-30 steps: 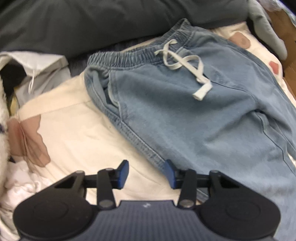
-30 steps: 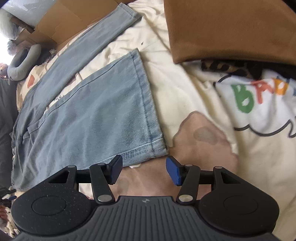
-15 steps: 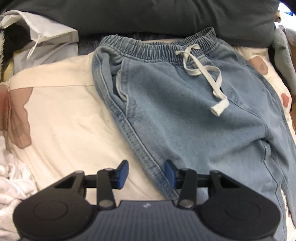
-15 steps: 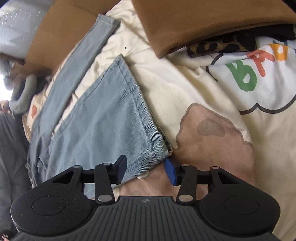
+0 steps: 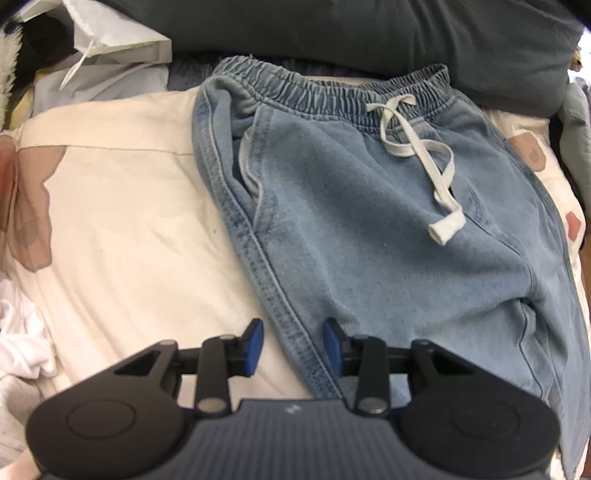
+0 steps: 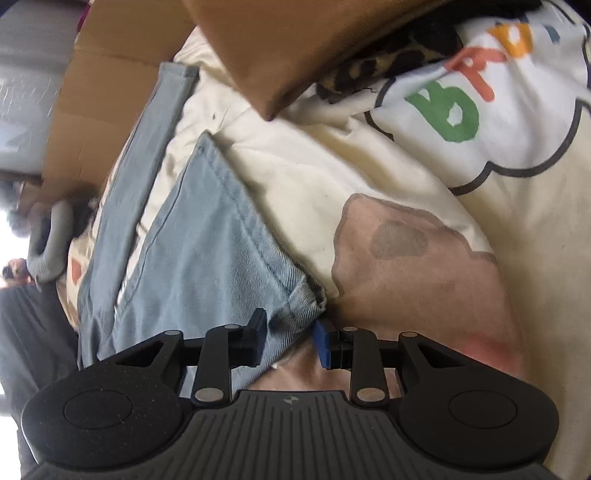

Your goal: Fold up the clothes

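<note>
Light blue jeans with an elastic waist and a white drawstring lie flat on a cream bedsheet. My left gripper straddles the jeans' left side seam below the pocket. Its jaws are closing, with bare sheet still showing between the left pad and the seam. In the right wrist view the same jeans stretch away to the upper left. My right gripper is at the near leg's hem corner. Its jaws are closing, and the denim bunches between the pads.
A dark grey cloth and a white bag lie beyond the waistband, with white laundry at the left. A brown garment, a white shirt with coloured letters and a cardboard box border the legs.
Both grippers have sunk toward the jeans and rolled. The left one now straddles the side seam. The right one's jaws have narrowed onto the hem corner, which now looks crumpled.
</note>
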`<state>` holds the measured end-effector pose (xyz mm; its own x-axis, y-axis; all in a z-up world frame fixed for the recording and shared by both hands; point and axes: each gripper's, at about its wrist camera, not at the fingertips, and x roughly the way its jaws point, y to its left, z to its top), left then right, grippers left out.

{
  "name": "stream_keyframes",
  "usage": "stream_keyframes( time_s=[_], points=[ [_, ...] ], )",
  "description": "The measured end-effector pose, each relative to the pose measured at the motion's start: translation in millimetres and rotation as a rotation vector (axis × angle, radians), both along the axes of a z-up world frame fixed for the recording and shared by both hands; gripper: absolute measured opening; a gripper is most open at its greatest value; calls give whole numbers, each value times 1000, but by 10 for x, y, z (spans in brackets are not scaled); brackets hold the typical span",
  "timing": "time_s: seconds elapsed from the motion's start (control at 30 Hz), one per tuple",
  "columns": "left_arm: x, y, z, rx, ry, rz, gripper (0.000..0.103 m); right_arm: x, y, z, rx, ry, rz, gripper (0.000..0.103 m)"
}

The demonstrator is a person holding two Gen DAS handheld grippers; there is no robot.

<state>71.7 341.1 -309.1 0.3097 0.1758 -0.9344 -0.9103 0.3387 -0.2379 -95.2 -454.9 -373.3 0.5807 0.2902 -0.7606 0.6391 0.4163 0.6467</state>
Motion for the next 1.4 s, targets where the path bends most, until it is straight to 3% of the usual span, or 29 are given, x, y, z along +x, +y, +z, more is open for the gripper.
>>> stream_keyframes(
  time_s=[0.13,0.2,0.23,0.37,0.5,0.6,1.07,1.4],
  points=[
    [-5,20,-14,10,-7,11,39,20,-9,-37,17,-13,-38,33],
    [-16,42,-34,7,-14,26,39,57,12,1,-8,-11,-15,24],
    [-19,50,-39,6,-19,35,39,78,22,31,-31,-4,2,12],
    [-28,69,-46,4,-35,56,36,75,-15,195,-62,-18,36,9],
    [-60,64,-4,17,-48,65,20,57,-23,392,-94,-25,86,8],
    [-84,46,36,30,-39,60,17,22,-10,518,-108,-18,120,8],
    [-190,2,346,50,-24,-19,14,-196,35,1017,-204,30,227,7],
    [-254,-43,376,43,16,-63,14,-439,99,1144,-244,99,291,7]
  ],
)
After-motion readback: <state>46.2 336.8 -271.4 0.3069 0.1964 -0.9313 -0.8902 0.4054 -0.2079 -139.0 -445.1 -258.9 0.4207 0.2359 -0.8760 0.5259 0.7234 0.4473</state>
